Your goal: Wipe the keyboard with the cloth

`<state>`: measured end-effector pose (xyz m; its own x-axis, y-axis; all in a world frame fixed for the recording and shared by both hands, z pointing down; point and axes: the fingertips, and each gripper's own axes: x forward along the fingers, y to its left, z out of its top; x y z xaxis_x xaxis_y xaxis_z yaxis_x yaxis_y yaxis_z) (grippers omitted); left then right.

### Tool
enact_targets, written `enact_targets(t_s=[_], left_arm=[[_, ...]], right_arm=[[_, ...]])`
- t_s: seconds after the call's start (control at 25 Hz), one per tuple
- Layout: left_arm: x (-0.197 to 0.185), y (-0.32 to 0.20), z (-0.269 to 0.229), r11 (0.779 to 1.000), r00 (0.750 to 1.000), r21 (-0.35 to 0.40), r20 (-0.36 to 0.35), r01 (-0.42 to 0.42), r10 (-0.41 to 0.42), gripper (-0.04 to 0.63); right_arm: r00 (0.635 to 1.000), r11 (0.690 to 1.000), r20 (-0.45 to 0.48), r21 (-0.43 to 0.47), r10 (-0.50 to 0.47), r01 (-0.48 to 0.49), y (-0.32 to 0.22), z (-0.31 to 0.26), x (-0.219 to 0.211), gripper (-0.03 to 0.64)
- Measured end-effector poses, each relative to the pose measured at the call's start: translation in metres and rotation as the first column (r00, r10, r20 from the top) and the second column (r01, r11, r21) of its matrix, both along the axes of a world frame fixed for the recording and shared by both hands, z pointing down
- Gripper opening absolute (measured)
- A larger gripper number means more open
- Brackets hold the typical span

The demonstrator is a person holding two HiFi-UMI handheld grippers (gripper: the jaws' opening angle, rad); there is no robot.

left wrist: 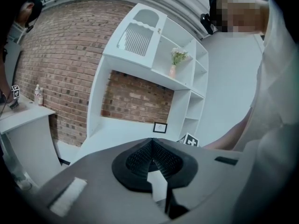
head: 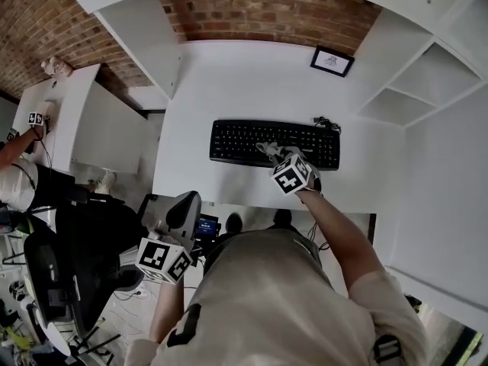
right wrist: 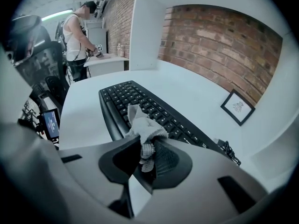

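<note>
Your right gripper [right wrist: 147, 146] has its jaws pinched tight on the cloth [right wrist: 142, 127]; a crumpled wad sticks out past the tips, over the keyboard [head: 244, 139] towards its right half, near the front row of keys; whether the wad touches the keys, I cannot tell. The keyboard lies flat on the desk [head: 229, 82], its cable [head: 324, 122] bunched at the far right corner. Your left gripper [left wrist: 152, 141] is closed with nothing in it, held low beside you and well away from the desk.

What could go wrong, as I judge it: only a little cloth shows beyond the jaws, so a steep angle would drag hard tips across the keys instead of fabric; lay the gripper lower so the wad leads. The grip sits on a thin fold; a snag between keys could pull the cloth free. Nothing steadies the keyboard, so a firm sideways stroke may slide it; wiping right could also catch the cable.
</note>
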<state>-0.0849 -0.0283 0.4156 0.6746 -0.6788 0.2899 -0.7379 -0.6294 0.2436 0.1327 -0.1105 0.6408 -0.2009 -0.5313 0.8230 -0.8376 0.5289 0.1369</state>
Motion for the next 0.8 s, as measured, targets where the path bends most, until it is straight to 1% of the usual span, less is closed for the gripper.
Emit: enact_targets(t_s=[0.56, 0.8], left_arm=[[0.050, -0.004, 0.007, 0.993, 0.993, -0.015, -0.007, -0.120, 0.120, 0.003], [0.079, -0.004, 0.009, 0.986, 0.986, -0.026, -0.014, -0.166, 0.165, 0.003]], right_arm=[[0.990, 0.991, -0.040, 0.000, 0.133, -0.133, 0.018, 0.001, 0.077, 0.051], [0.986, 0.989, -0.079, 0.011, 0.147, -0.147, 0.027, 0.000, 0.106, 0.051]])
